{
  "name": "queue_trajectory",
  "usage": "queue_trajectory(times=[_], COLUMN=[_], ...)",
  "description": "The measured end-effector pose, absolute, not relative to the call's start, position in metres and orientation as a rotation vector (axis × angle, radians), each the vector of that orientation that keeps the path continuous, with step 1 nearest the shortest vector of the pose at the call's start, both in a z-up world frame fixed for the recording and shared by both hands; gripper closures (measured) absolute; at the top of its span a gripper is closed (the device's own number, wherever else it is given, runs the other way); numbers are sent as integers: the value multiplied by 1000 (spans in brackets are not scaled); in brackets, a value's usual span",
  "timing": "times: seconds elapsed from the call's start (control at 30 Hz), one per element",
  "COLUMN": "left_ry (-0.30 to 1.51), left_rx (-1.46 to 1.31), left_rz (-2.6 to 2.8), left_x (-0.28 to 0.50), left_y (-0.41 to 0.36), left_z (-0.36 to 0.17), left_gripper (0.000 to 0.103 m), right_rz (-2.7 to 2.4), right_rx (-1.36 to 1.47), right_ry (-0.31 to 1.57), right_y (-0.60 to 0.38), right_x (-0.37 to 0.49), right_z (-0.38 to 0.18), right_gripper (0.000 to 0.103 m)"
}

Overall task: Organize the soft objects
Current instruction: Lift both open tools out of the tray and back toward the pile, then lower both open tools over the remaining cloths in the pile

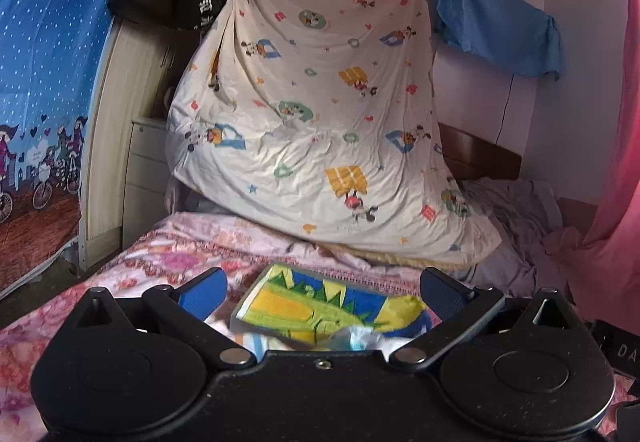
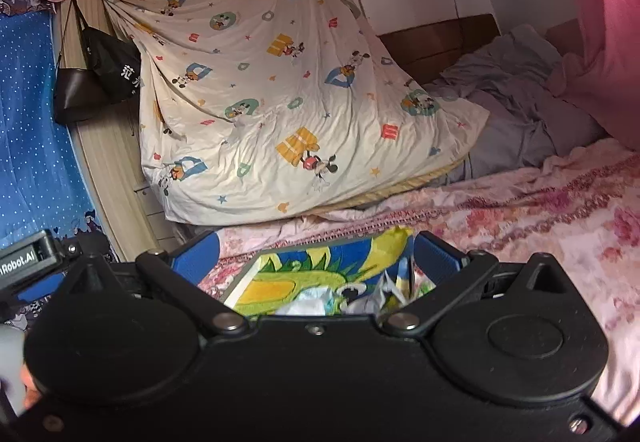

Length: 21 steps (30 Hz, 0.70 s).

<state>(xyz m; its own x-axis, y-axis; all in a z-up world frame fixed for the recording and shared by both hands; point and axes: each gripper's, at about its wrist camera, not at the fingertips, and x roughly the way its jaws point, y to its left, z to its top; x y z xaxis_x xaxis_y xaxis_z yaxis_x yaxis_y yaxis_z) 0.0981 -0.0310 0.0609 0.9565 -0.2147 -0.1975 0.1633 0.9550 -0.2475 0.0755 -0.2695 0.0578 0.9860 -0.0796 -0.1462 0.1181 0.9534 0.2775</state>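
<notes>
- Left wrist view: the left hand-held gripper [image 1: 322, 290] is spread wide with nothing between its blue pads [image 1: 202, 292], released and clear of the cloth.
- Right below and ahead of it lies the dinosaur-print cloth [image 1: 320, 308], folded flat on the pink floral bedspread [image 1: 168, 262]; a crumpled white-and-blue soft item [image 1: 352, 336] sits at its near edge.
- Behind, the cartoon sheet [image 1: 312, 114] hangs draped down to the bed, well apart from the gripper.
- Right wrist view: the right hand-held gripper [image 2: 316, 256] is likewise wide and empty, jaws on either side of that same dinosaur-print cloth [image 2: 304, 270] without pressing on it.
- The crumpled soft bits [image 2: 360, 294] lie on the cloth's near part, partly hidden by the gripper body.
- Rumpled grey bedding [image 2: 512, 102] sits further back on the bed.
- My read: this is a between-grasps moment, the cloth looks set down, and both tools are free.
- Next move likely calls for picking a target, perhaps the crumpled pieces, then dipping the fingers down and closing on a fold.
</notes>
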Motion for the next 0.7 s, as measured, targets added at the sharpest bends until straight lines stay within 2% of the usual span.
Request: queue_trajectory(times=[0.3,0.7], left_ry=[261,312], left_rx=[-224,-160], left_rz=[-184,-197], left_x=[78,69], left_y=[-11,-5], left_z=[28,-7], left_gripper=[1,1], right_rz=[-149,-147], right_rx=[328,242], right_ry=[242,343], right_y=[-254,-244], right_x=[61,70], right_z=[37,18], right_gripper=[0,1])
